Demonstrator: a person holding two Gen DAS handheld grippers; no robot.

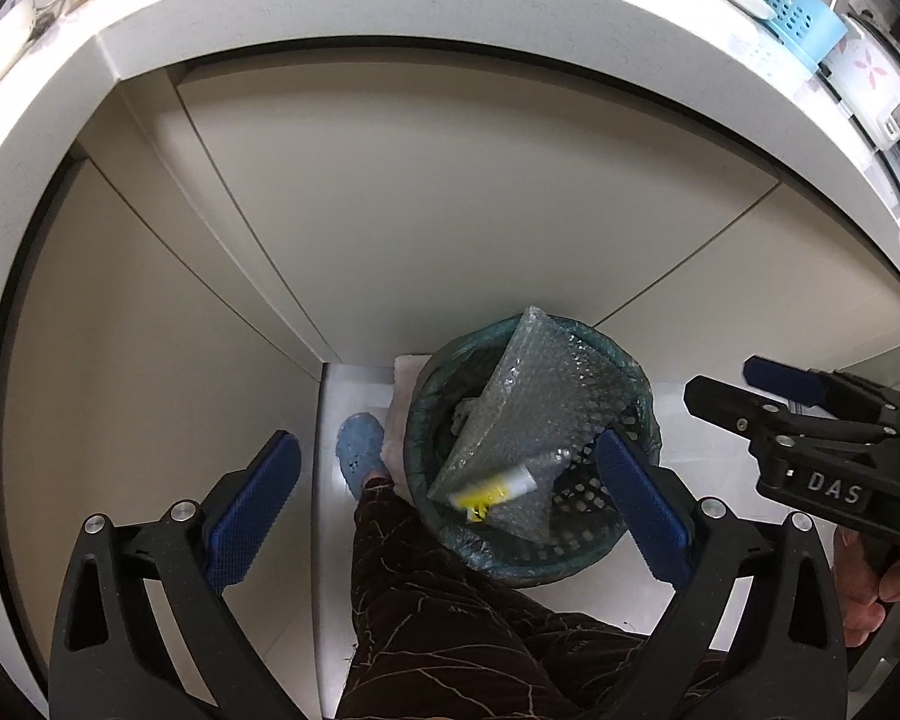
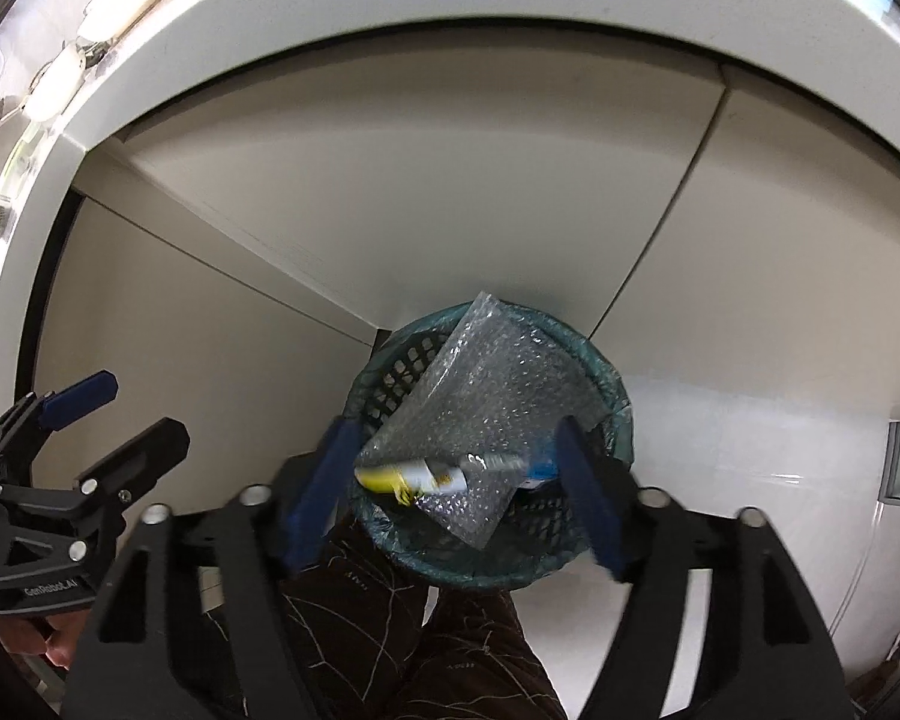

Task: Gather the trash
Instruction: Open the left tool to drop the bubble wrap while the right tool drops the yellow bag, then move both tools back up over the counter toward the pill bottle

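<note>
Blue-padded right gripper (image 2: 456,483) gapes wide, holding nothing; directly ahead between its jaws, a yellow-white tube (image 2: 414,477) lies crosswise atop bubble wrap (image 2: 480,414) in the bin (image 2: 615,420). Left gripper (image 1: 444,495) gapes empty too.

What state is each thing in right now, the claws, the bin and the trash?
Left claw: open, empty, above the bin.
Right claw: open, empty.
Bin: upright, lined, holding trash.
Bubble wrap: in the bin, sticking past the rim.
Tube: lying on the bubble wrap.

bubble wrap (image 1: 528,396) blocking most of the bin (image 1: 570,558) mouth, cabinet (image 1: 450,192) just behind
</note>
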